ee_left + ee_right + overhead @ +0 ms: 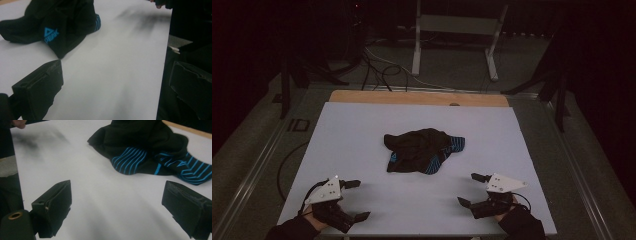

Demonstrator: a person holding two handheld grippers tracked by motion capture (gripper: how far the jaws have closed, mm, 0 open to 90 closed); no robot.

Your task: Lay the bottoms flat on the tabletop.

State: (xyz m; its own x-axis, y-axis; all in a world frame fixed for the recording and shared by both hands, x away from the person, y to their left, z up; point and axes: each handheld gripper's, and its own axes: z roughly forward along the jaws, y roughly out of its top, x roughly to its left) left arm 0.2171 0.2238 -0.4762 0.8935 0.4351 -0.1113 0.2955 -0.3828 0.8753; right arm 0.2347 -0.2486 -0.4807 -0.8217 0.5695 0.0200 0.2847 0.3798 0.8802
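Holding a gripper in each hand, you have both resting low at the near edge of the table, with nothing between their jaws.

Your left gripper sits at the near left corner of the white sheet. Its jaws are spread wide, one pointing toward the middle of the table and the other lying close to the near edge. In the left gripper view, the same jaws rise from the bottom corners with bare white surface between them, and the garment lies ahead and to the left, well apart from the jaw tips. A small blue triangle logo shows on the dark cloth there.

In the middle of the table lies the garment, a crumpled black heap with blue striped patches along its near and right side. It lies flat on the white sheet, touching neither gripper, roughly midway between the two in the high view.

Your right gripper sits at the near right, its jaws likewise spread wide and empty. In the right gripper view, the garment lies ahead of the jaws toward the right, its blue stripes facing the camera, near the right jaw but apart from it.
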